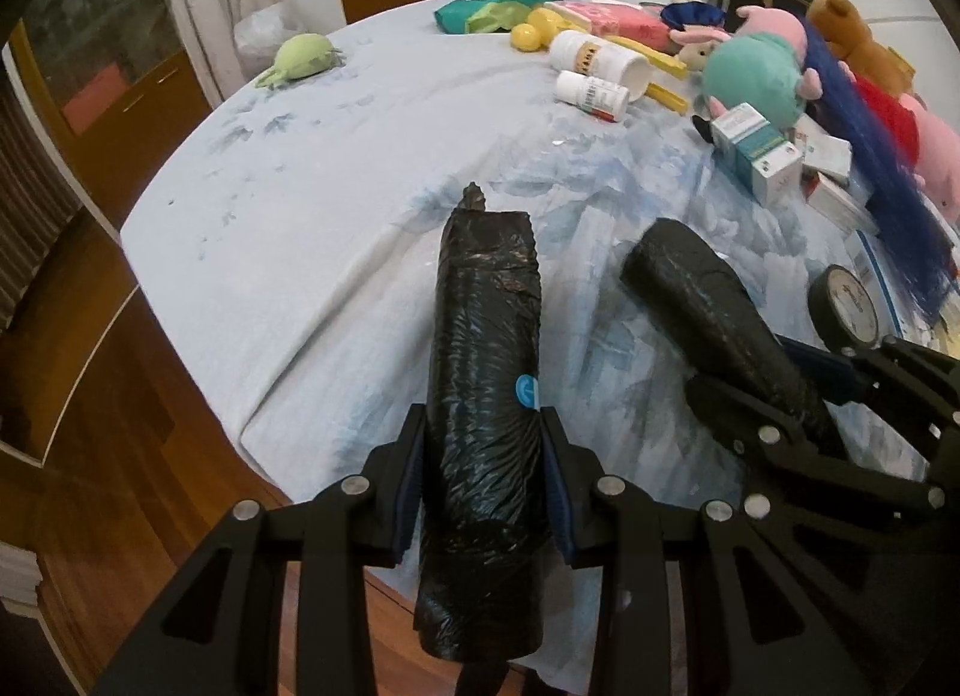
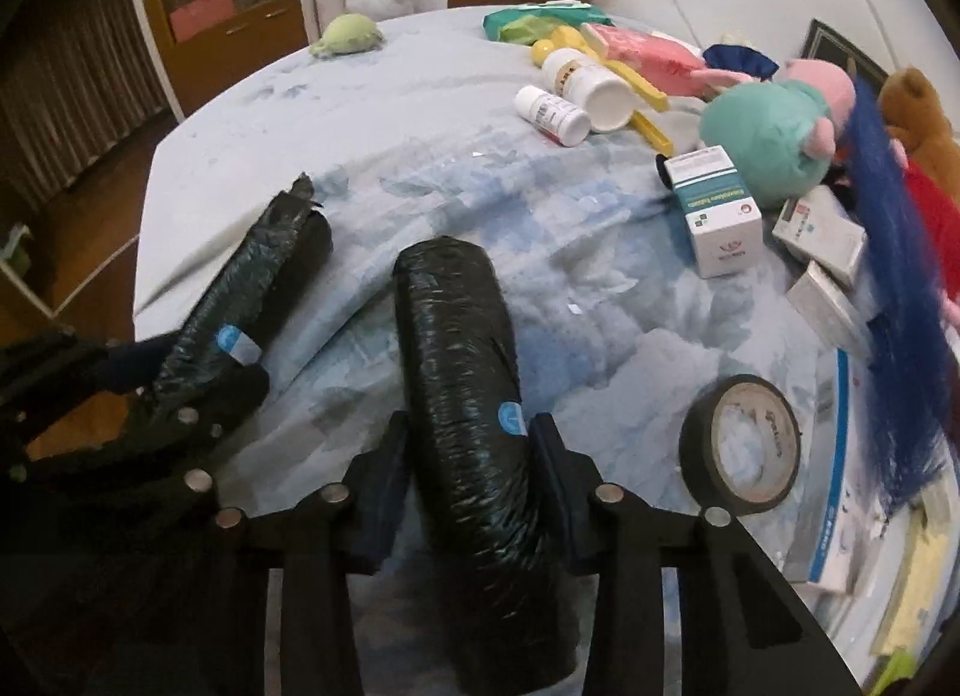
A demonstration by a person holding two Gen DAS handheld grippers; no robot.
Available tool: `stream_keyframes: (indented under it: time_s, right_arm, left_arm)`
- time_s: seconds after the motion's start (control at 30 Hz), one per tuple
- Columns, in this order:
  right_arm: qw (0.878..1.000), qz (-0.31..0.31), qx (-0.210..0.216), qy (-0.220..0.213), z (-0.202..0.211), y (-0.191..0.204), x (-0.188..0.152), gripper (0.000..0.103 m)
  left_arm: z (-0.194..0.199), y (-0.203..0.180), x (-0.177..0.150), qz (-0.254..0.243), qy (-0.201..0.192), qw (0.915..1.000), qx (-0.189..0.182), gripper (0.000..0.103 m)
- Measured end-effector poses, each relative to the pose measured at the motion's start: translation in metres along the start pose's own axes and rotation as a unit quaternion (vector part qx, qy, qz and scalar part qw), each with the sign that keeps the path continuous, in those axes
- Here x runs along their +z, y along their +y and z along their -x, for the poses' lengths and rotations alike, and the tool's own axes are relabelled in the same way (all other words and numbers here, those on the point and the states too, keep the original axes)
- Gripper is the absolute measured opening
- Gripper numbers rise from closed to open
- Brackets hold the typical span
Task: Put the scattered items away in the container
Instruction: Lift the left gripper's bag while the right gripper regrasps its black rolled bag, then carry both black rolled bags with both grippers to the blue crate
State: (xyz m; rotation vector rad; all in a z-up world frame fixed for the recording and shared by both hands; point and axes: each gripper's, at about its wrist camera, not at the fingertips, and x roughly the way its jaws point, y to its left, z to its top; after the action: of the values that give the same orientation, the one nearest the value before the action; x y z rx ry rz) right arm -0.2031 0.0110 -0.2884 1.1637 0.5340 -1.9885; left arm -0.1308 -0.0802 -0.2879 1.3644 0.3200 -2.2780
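Observation:
My left gripper (image 1: 483,456) is shut on a black roll of bin bags (image 1: 486,348), held above the table's near edge. My right gripper (image 2: 468,456) is shut on a second black roll (image 2: 462,372). Each roll also shows in the other view: the right one in the left wrist view (image 1: 702,300), the left one in the right wrist view (image 2: 252,288). Scattered items lie at the far right: two white bottles (image 2: 570,90), a white and teal box (image 2: 717,204), a teal plush (image 2: 768,138) and a tape roll (image 2: 744,444). No container shows.
The table has a light blue cloth (image 1: 336,186). A green plush (image 1: 303,55) lies at the far left. A green packet (image 1: 498,6), a pink pack (image 1: 612,21), yellow toys (image 1: 534,30), small boxes (image 2: 822,258), a blue brush (image 2: 888,252) and a brown bear (image 2: 918,114) crowd the back right.

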Motion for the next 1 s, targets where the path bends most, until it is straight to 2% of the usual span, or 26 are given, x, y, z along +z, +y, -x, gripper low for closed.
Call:
stream_keyframes:
  time_s: [0.23, 0.43, 0.6, 0.73, 0.83, 1.0]
  right_arm:
    - [0.999, -0.046, 0.008, -0.013, 0.025, -0.014, 0.004, 0.035]
    - [0.995, -0.084, -0.023, -0.039, 0.068, -0.031, 0.014, 0.035]
    - [0.986, -0.126, -0.071, -0.077, 0.128, -0.052, 0.019, 0.035]
    - [0.974, -0.158, -0.114, -0.115, 0.185, -0.071, 0.016, 0.035]
    - [0.961, -0.182, -0.151, -0.144, 0.233, -0.088, 0.009, 0.035]
    - [0.930, -0.226, -0.212, -0.196, 0.314, -0.125, -0.011, 0.035]
  left_arm:
    - [0.022, -0.012, 0.017, -0.023, -0.021, 0.9994, -0.013, 0.034]
    - [0.054, -0.028, 0.042, -0.057, -0.045, 0.9965, -0.042, 0.034]
    - [0.097, -0.056, 0.069, -0.099, -0.083, 0.9883, -0.081, 0.034]
    - [0.137, -0.086, 0.088, -0.134, -0.117, 0.9766, -0.121, 0.034]
    - [0.174, -0.117, 0.099, -0.164, -0.146, 0.9630, -0.156, 0.034]
    - [0.229, -0.177, 0.107, -0.208, -0.185, 0.9358, -0.217, 0.034]
